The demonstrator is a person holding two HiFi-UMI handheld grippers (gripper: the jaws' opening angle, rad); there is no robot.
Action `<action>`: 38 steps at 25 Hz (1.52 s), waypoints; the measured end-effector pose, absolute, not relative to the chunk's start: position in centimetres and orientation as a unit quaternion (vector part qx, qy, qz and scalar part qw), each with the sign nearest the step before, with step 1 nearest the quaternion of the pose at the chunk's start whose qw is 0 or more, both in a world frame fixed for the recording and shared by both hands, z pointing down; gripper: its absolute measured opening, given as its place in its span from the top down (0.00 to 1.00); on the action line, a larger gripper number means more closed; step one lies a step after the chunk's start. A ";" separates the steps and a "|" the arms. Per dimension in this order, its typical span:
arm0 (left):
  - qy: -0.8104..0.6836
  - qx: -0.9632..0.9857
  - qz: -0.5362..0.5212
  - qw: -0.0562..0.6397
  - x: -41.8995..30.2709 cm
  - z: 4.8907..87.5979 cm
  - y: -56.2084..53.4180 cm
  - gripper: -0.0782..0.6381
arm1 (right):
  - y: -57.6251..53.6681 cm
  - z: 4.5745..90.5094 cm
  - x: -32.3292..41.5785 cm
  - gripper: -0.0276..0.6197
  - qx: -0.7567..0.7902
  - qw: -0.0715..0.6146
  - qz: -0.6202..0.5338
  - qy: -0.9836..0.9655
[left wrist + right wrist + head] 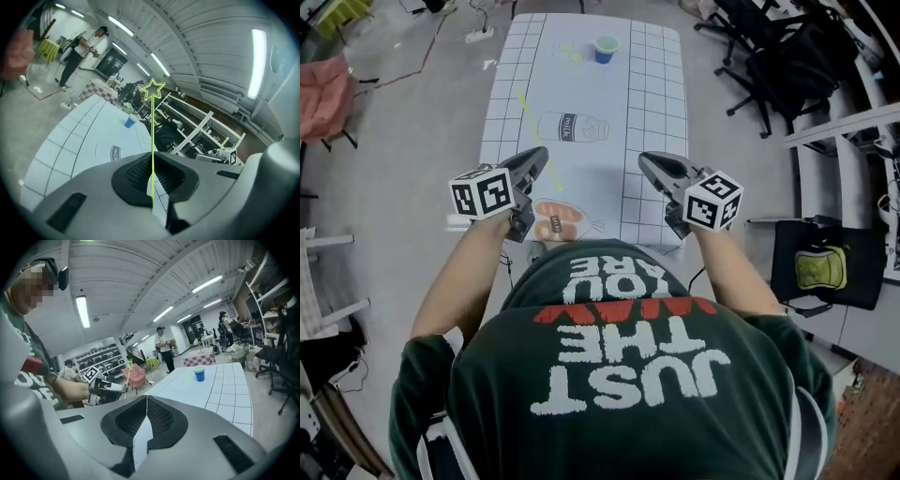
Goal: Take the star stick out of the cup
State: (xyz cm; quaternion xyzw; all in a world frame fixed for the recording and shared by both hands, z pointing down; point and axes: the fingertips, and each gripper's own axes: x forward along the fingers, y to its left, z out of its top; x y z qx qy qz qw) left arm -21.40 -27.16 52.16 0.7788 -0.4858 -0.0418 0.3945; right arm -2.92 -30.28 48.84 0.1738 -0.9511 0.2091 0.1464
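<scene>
The star stick (153, 140) is a thin yellow-green rod with a star outline on top. It is out of the cup, and my left gripper (538, 161) is shut on its lower end. In the head view the stick (527, 117) slants up and away over the table's left side. The right gripper view also shows the stick (127, 375), rising from the left gripper (110, 387). The blue cup (606, 49) with a green rim stands at the table's far end; it also shows as the small cup (130, 122) and the cup (199, 374). My right gripper (651, 165) is shut and holds nothing, above the table's near right part.
The white gridded table (652, 103) bears printed pictures, a milk bottle (573, 127) and food (558, 220). Black office chairs (769, 66) and shelving stand to the right. A pink chair (326, 84) is at left. People stand in the background (164, 348).
</scene>
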 end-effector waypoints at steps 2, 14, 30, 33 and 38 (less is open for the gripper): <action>-0.488 0.765 -0.055 0.417 -21.1 54.0 -26.5 0.86 | -29.7 50.8 -2.8 0.91 0.169 0.159 0.210 -0.950; -0.493 0.700 -0.082 0.510 -20.6 62.6 -22.5 0.86 | -27.0 58.8 -1.2 0.91 0.179 0.213 0.239 -0.930; -0.488 0.676 -0.133 0.536 -21.2 62.4 -21.9 0.86 | -25.4 60.2 -1.0 0.91 0.170 0.232 0.242 -0.927; -0.488 0.676 -0.137 0.535 -21.2 62.1 -22.0 0.86 | -25.4 60.2 -1.0 0.91 0.170 0.234 0.237 -0.927; -0.488 0.676 -0.142 0.534 -21.2 62.0 -21.9 0.86 | -25.3 60.3 -0.6 0.91 0.175 0.235 0.236 -0.926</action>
